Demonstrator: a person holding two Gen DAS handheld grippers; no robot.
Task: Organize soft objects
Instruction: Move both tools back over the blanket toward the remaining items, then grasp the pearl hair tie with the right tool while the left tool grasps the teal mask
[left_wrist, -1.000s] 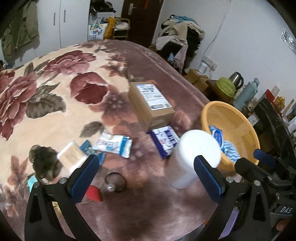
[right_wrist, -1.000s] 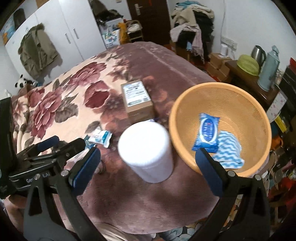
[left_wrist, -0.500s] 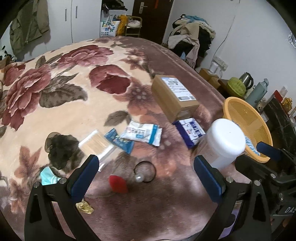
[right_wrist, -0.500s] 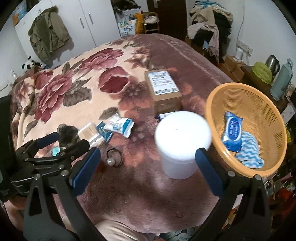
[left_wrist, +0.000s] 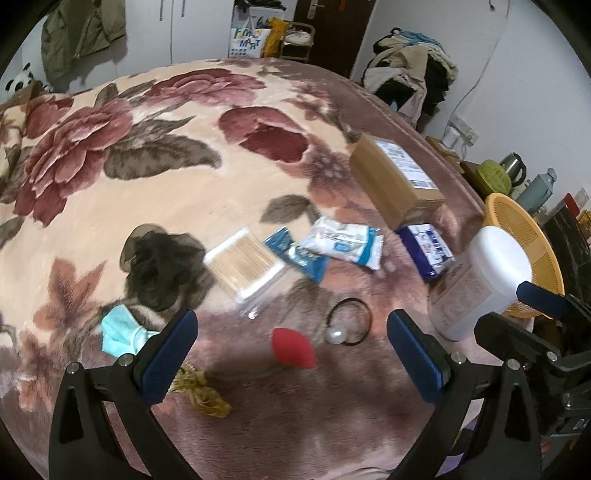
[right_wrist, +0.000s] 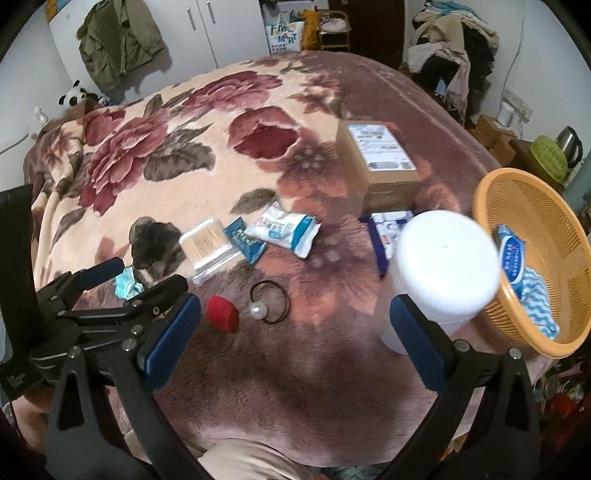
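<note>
Floral plush blanket (left_wrist: 184, 206), cluttered bedroom

I count four tissue packs (right_wrist: 282, 229) (one in the basket (right_wrist: 487, 206)), one sponge (right_wrist: 222, 313), one box (right_wrist: 376, 162), one mask (left_wrist: 122, 329).

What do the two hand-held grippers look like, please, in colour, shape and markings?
Both look the same. The left hand-held gripper and the right hand-held gripper have black, angular frames with triangular cut-outs and small silver screws. Each finger ends in a flat blue pad. The body of the left one carries small white lettering, too blurred to read. No cables show.
</note>
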